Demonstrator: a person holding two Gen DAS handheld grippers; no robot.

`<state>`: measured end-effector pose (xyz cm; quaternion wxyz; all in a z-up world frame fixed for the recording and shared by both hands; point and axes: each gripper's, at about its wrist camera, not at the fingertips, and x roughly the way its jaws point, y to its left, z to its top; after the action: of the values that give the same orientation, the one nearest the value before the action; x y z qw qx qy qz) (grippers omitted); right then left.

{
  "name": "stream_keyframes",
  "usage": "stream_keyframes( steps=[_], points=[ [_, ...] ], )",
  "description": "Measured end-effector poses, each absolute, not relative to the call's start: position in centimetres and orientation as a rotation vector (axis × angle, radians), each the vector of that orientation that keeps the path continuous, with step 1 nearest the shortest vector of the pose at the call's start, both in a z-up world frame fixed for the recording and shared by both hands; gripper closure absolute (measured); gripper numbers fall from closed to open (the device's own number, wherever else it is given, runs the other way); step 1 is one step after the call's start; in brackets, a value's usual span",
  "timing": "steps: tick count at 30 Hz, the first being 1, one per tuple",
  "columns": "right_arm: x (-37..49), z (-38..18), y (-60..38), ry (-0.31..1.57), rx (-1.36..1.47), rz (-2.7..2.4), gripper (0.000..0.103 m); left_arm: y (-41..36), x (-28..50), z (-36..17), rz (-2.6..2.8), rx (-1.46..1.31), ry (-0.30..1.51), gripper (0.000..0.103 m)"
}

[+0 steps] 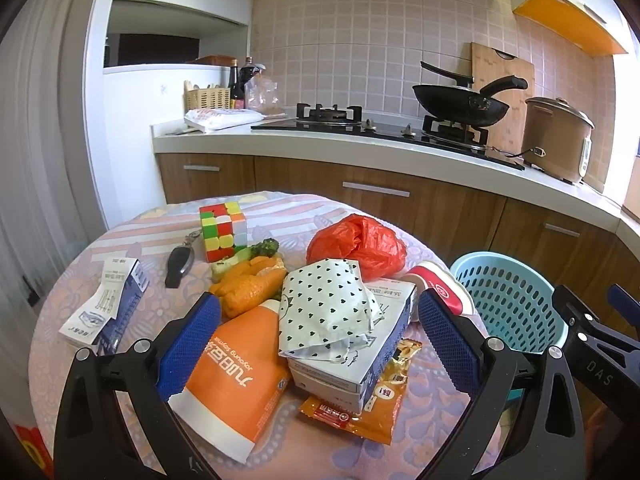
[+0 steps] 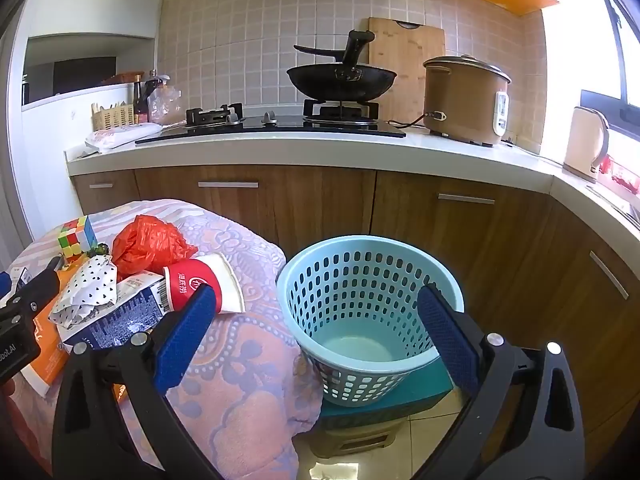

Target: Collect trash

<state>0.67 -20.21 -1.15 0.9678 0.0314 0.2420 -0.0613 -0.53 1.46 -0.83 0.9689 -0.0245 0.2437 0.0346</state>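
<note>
Trash lies piled on the round table: an orange carton [image 1: 236, 376], a white heart-print paper bag [image 1: 326, 308] on a blue-and-white box [image 1: 352, 360], an orange snack wrapper [image 1: 372, 404], a crumpled red plastic bag [image 1: 358, 246] and a red paper cup [image 2: 200, 284]. My left gripper [image 1: 320, 344] hangs open over the pile, its blue pads either side of the carton and box, holding nothing. My right gripper [image 2: 316, 332] is open and empty, above the light blue perforated basket [image 2: 368, 280], which holds nothing and stands beside the table.
A Rubik's cube [image 1: 222, 230], a car key [image 1: 180, 260], toy vegetables [image 1: 252, 276] and a small box with a receipt [image 1: 108, 312] also lie on the table. Behind runs a kitchen counter [image 2: 280, 148] with stove, wok [image 2: 340, 80] and rice cooker [image 2: 464, 100]. The basket rests on a teal stool [image 2: 380, 408].
</note>
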Motion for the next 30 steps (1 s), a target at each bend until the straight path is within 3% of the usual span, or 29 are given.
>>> stream_keyframes(
  steps=[30],
  points=[
    [-0.05, -0.69, -20.00, 0.471, 0.063, -0.130, 0.007, 1.90, -1.09, -0.37, 0.045, -0.077, 0.487, 0.011]
  ],
)
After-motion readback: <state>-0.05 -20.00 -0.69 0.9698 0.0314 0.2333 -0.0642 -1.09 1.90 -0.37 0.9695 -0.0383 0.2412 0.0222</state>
